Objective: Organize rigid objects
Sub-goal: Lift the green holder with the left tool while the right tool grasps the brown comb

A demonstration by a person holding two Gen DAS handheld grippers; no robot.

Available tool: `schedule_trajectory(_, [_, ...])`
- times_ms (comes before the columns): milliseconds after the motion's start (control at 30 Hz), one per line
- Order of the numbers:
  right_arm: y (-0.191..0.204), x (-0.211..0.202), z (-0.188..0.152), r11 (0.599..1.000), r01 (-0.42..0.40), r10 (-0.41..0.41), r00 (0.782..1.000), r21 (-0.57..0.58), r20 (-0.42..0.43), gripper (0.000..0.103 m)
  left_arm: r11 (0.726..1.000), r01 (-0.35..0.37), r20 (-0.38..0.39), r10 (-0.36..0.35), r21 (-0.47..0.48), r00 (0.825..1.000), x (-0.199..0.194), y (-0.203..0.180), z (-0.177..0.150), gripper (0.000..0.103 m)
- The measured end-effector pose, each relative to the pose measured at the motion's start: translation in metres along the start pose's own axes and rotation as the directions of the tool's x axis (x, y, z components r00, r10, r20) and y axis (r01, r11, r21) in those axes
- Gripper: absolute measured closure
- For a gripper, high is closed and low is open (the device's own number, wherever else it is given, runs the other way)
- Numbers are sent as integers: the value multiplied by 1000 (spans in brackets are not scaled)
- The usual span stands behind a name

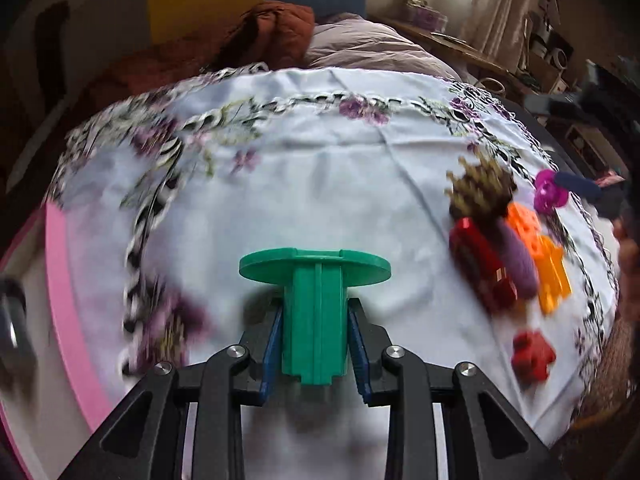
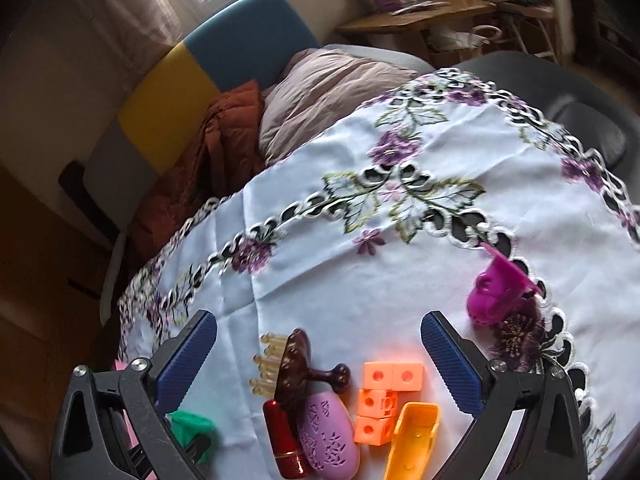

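- Middle and far tablecloth (image 1: pixel 320 168) lie bare – open passage.
- Toy cluster (image 2: pixel 340 412) and magenta piece (image 2: pixel 498 294) crowd the right side.
- Pink tray (image 1: pixel 66 300) borders the left.

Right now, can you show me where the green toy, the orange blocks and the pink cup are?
green toy (image 1: pixel 314 312), left wrist view, on its stem between the fingers.
orange blocks (image 2: pixel 378 402), right wrist view, on the middle cube.
pink cup (image 2: pixel 498 292), right wrist view, on its side wall.

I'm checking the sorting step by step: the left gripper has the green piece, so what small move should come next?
Probably carry the green piece, clamped in the left gripper, left toward the pink-rimmed container at the table's edge. The other toys lie to the right, and the right gripper hangs open, empty.
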State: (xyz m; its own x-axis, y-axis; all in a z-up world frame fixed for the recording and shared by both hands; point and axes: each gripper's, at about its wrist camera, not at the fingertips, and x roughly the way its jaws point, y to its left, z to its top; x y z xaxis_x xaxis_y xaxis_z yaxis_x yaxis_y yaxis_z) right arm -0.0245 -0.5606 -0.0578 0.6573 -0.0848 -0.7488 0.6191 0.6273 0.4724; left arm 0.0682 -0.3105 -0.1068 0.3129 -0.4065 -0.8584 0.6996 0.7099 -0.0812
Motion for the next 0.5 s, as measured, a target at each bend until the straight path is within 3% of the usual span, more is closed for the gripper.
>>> schedule_trajectory(267, [34,17,-17,979,22,-36,997,-201,-69,1,1000,-14,72,12,22,997,-7,-2,-23,74])
schedule_trajectory(367, [44,29,-24,964,20,-56,990,-266,-129,6,1000,4,83,-4,6,997,-7,1,-24,74])
schedule_trajectory(500, [57,49,-32,924,88,-160,973,-371,-168,8,1000,19,91,-18,-12,996,-7,4,-26,74])
